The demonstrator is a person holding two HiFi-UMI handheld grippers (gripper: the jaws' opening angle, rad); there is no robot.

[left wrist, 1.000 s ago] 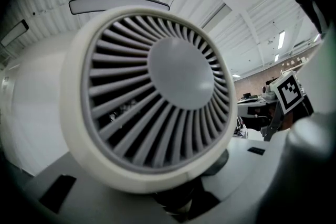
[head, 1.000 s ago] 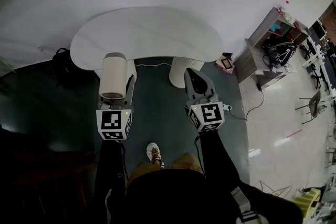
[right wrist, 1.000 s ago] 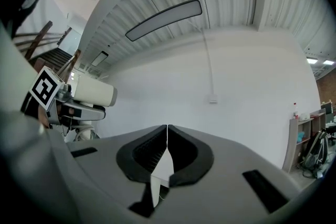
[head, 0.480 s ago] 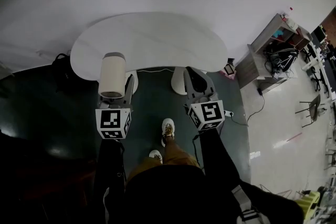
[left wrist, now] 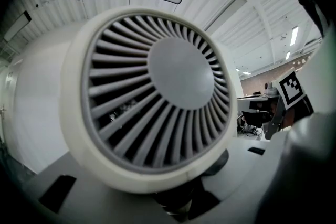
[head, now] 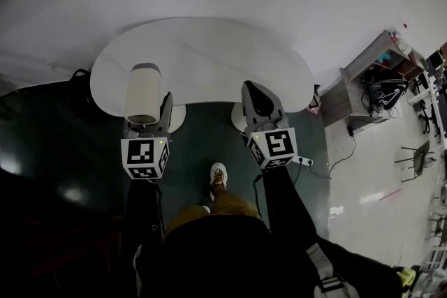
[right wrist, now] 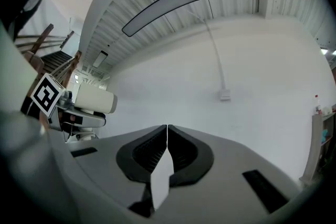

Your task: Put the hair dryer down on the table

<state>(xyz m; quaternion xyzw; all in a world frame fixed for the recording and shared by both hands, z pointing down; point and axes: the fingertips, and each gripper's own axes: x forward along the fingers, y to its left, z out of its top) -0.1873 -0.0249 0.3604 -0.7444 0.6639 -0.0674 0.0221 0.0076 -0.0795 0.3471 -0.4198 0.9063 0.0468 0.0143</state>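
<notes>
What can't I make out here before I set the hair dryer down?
- Left gripper view: the hair dryer grille fills the frame, hiding its handle, the grip on it and the table.
- Head view: the dryer's barrel covers the tips of the left gripper.
- Head view: things on the shelf at the right are too small to tell.

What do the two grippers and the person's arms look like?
The left gripper and the right gripper are both light grey plastic and get narrower toward the tip. Each has a cube at the back with black-and-white square markers, the left cube and the right cube. The right gripper has black ridged pads inside. The person wears black sleeves.
</notes>
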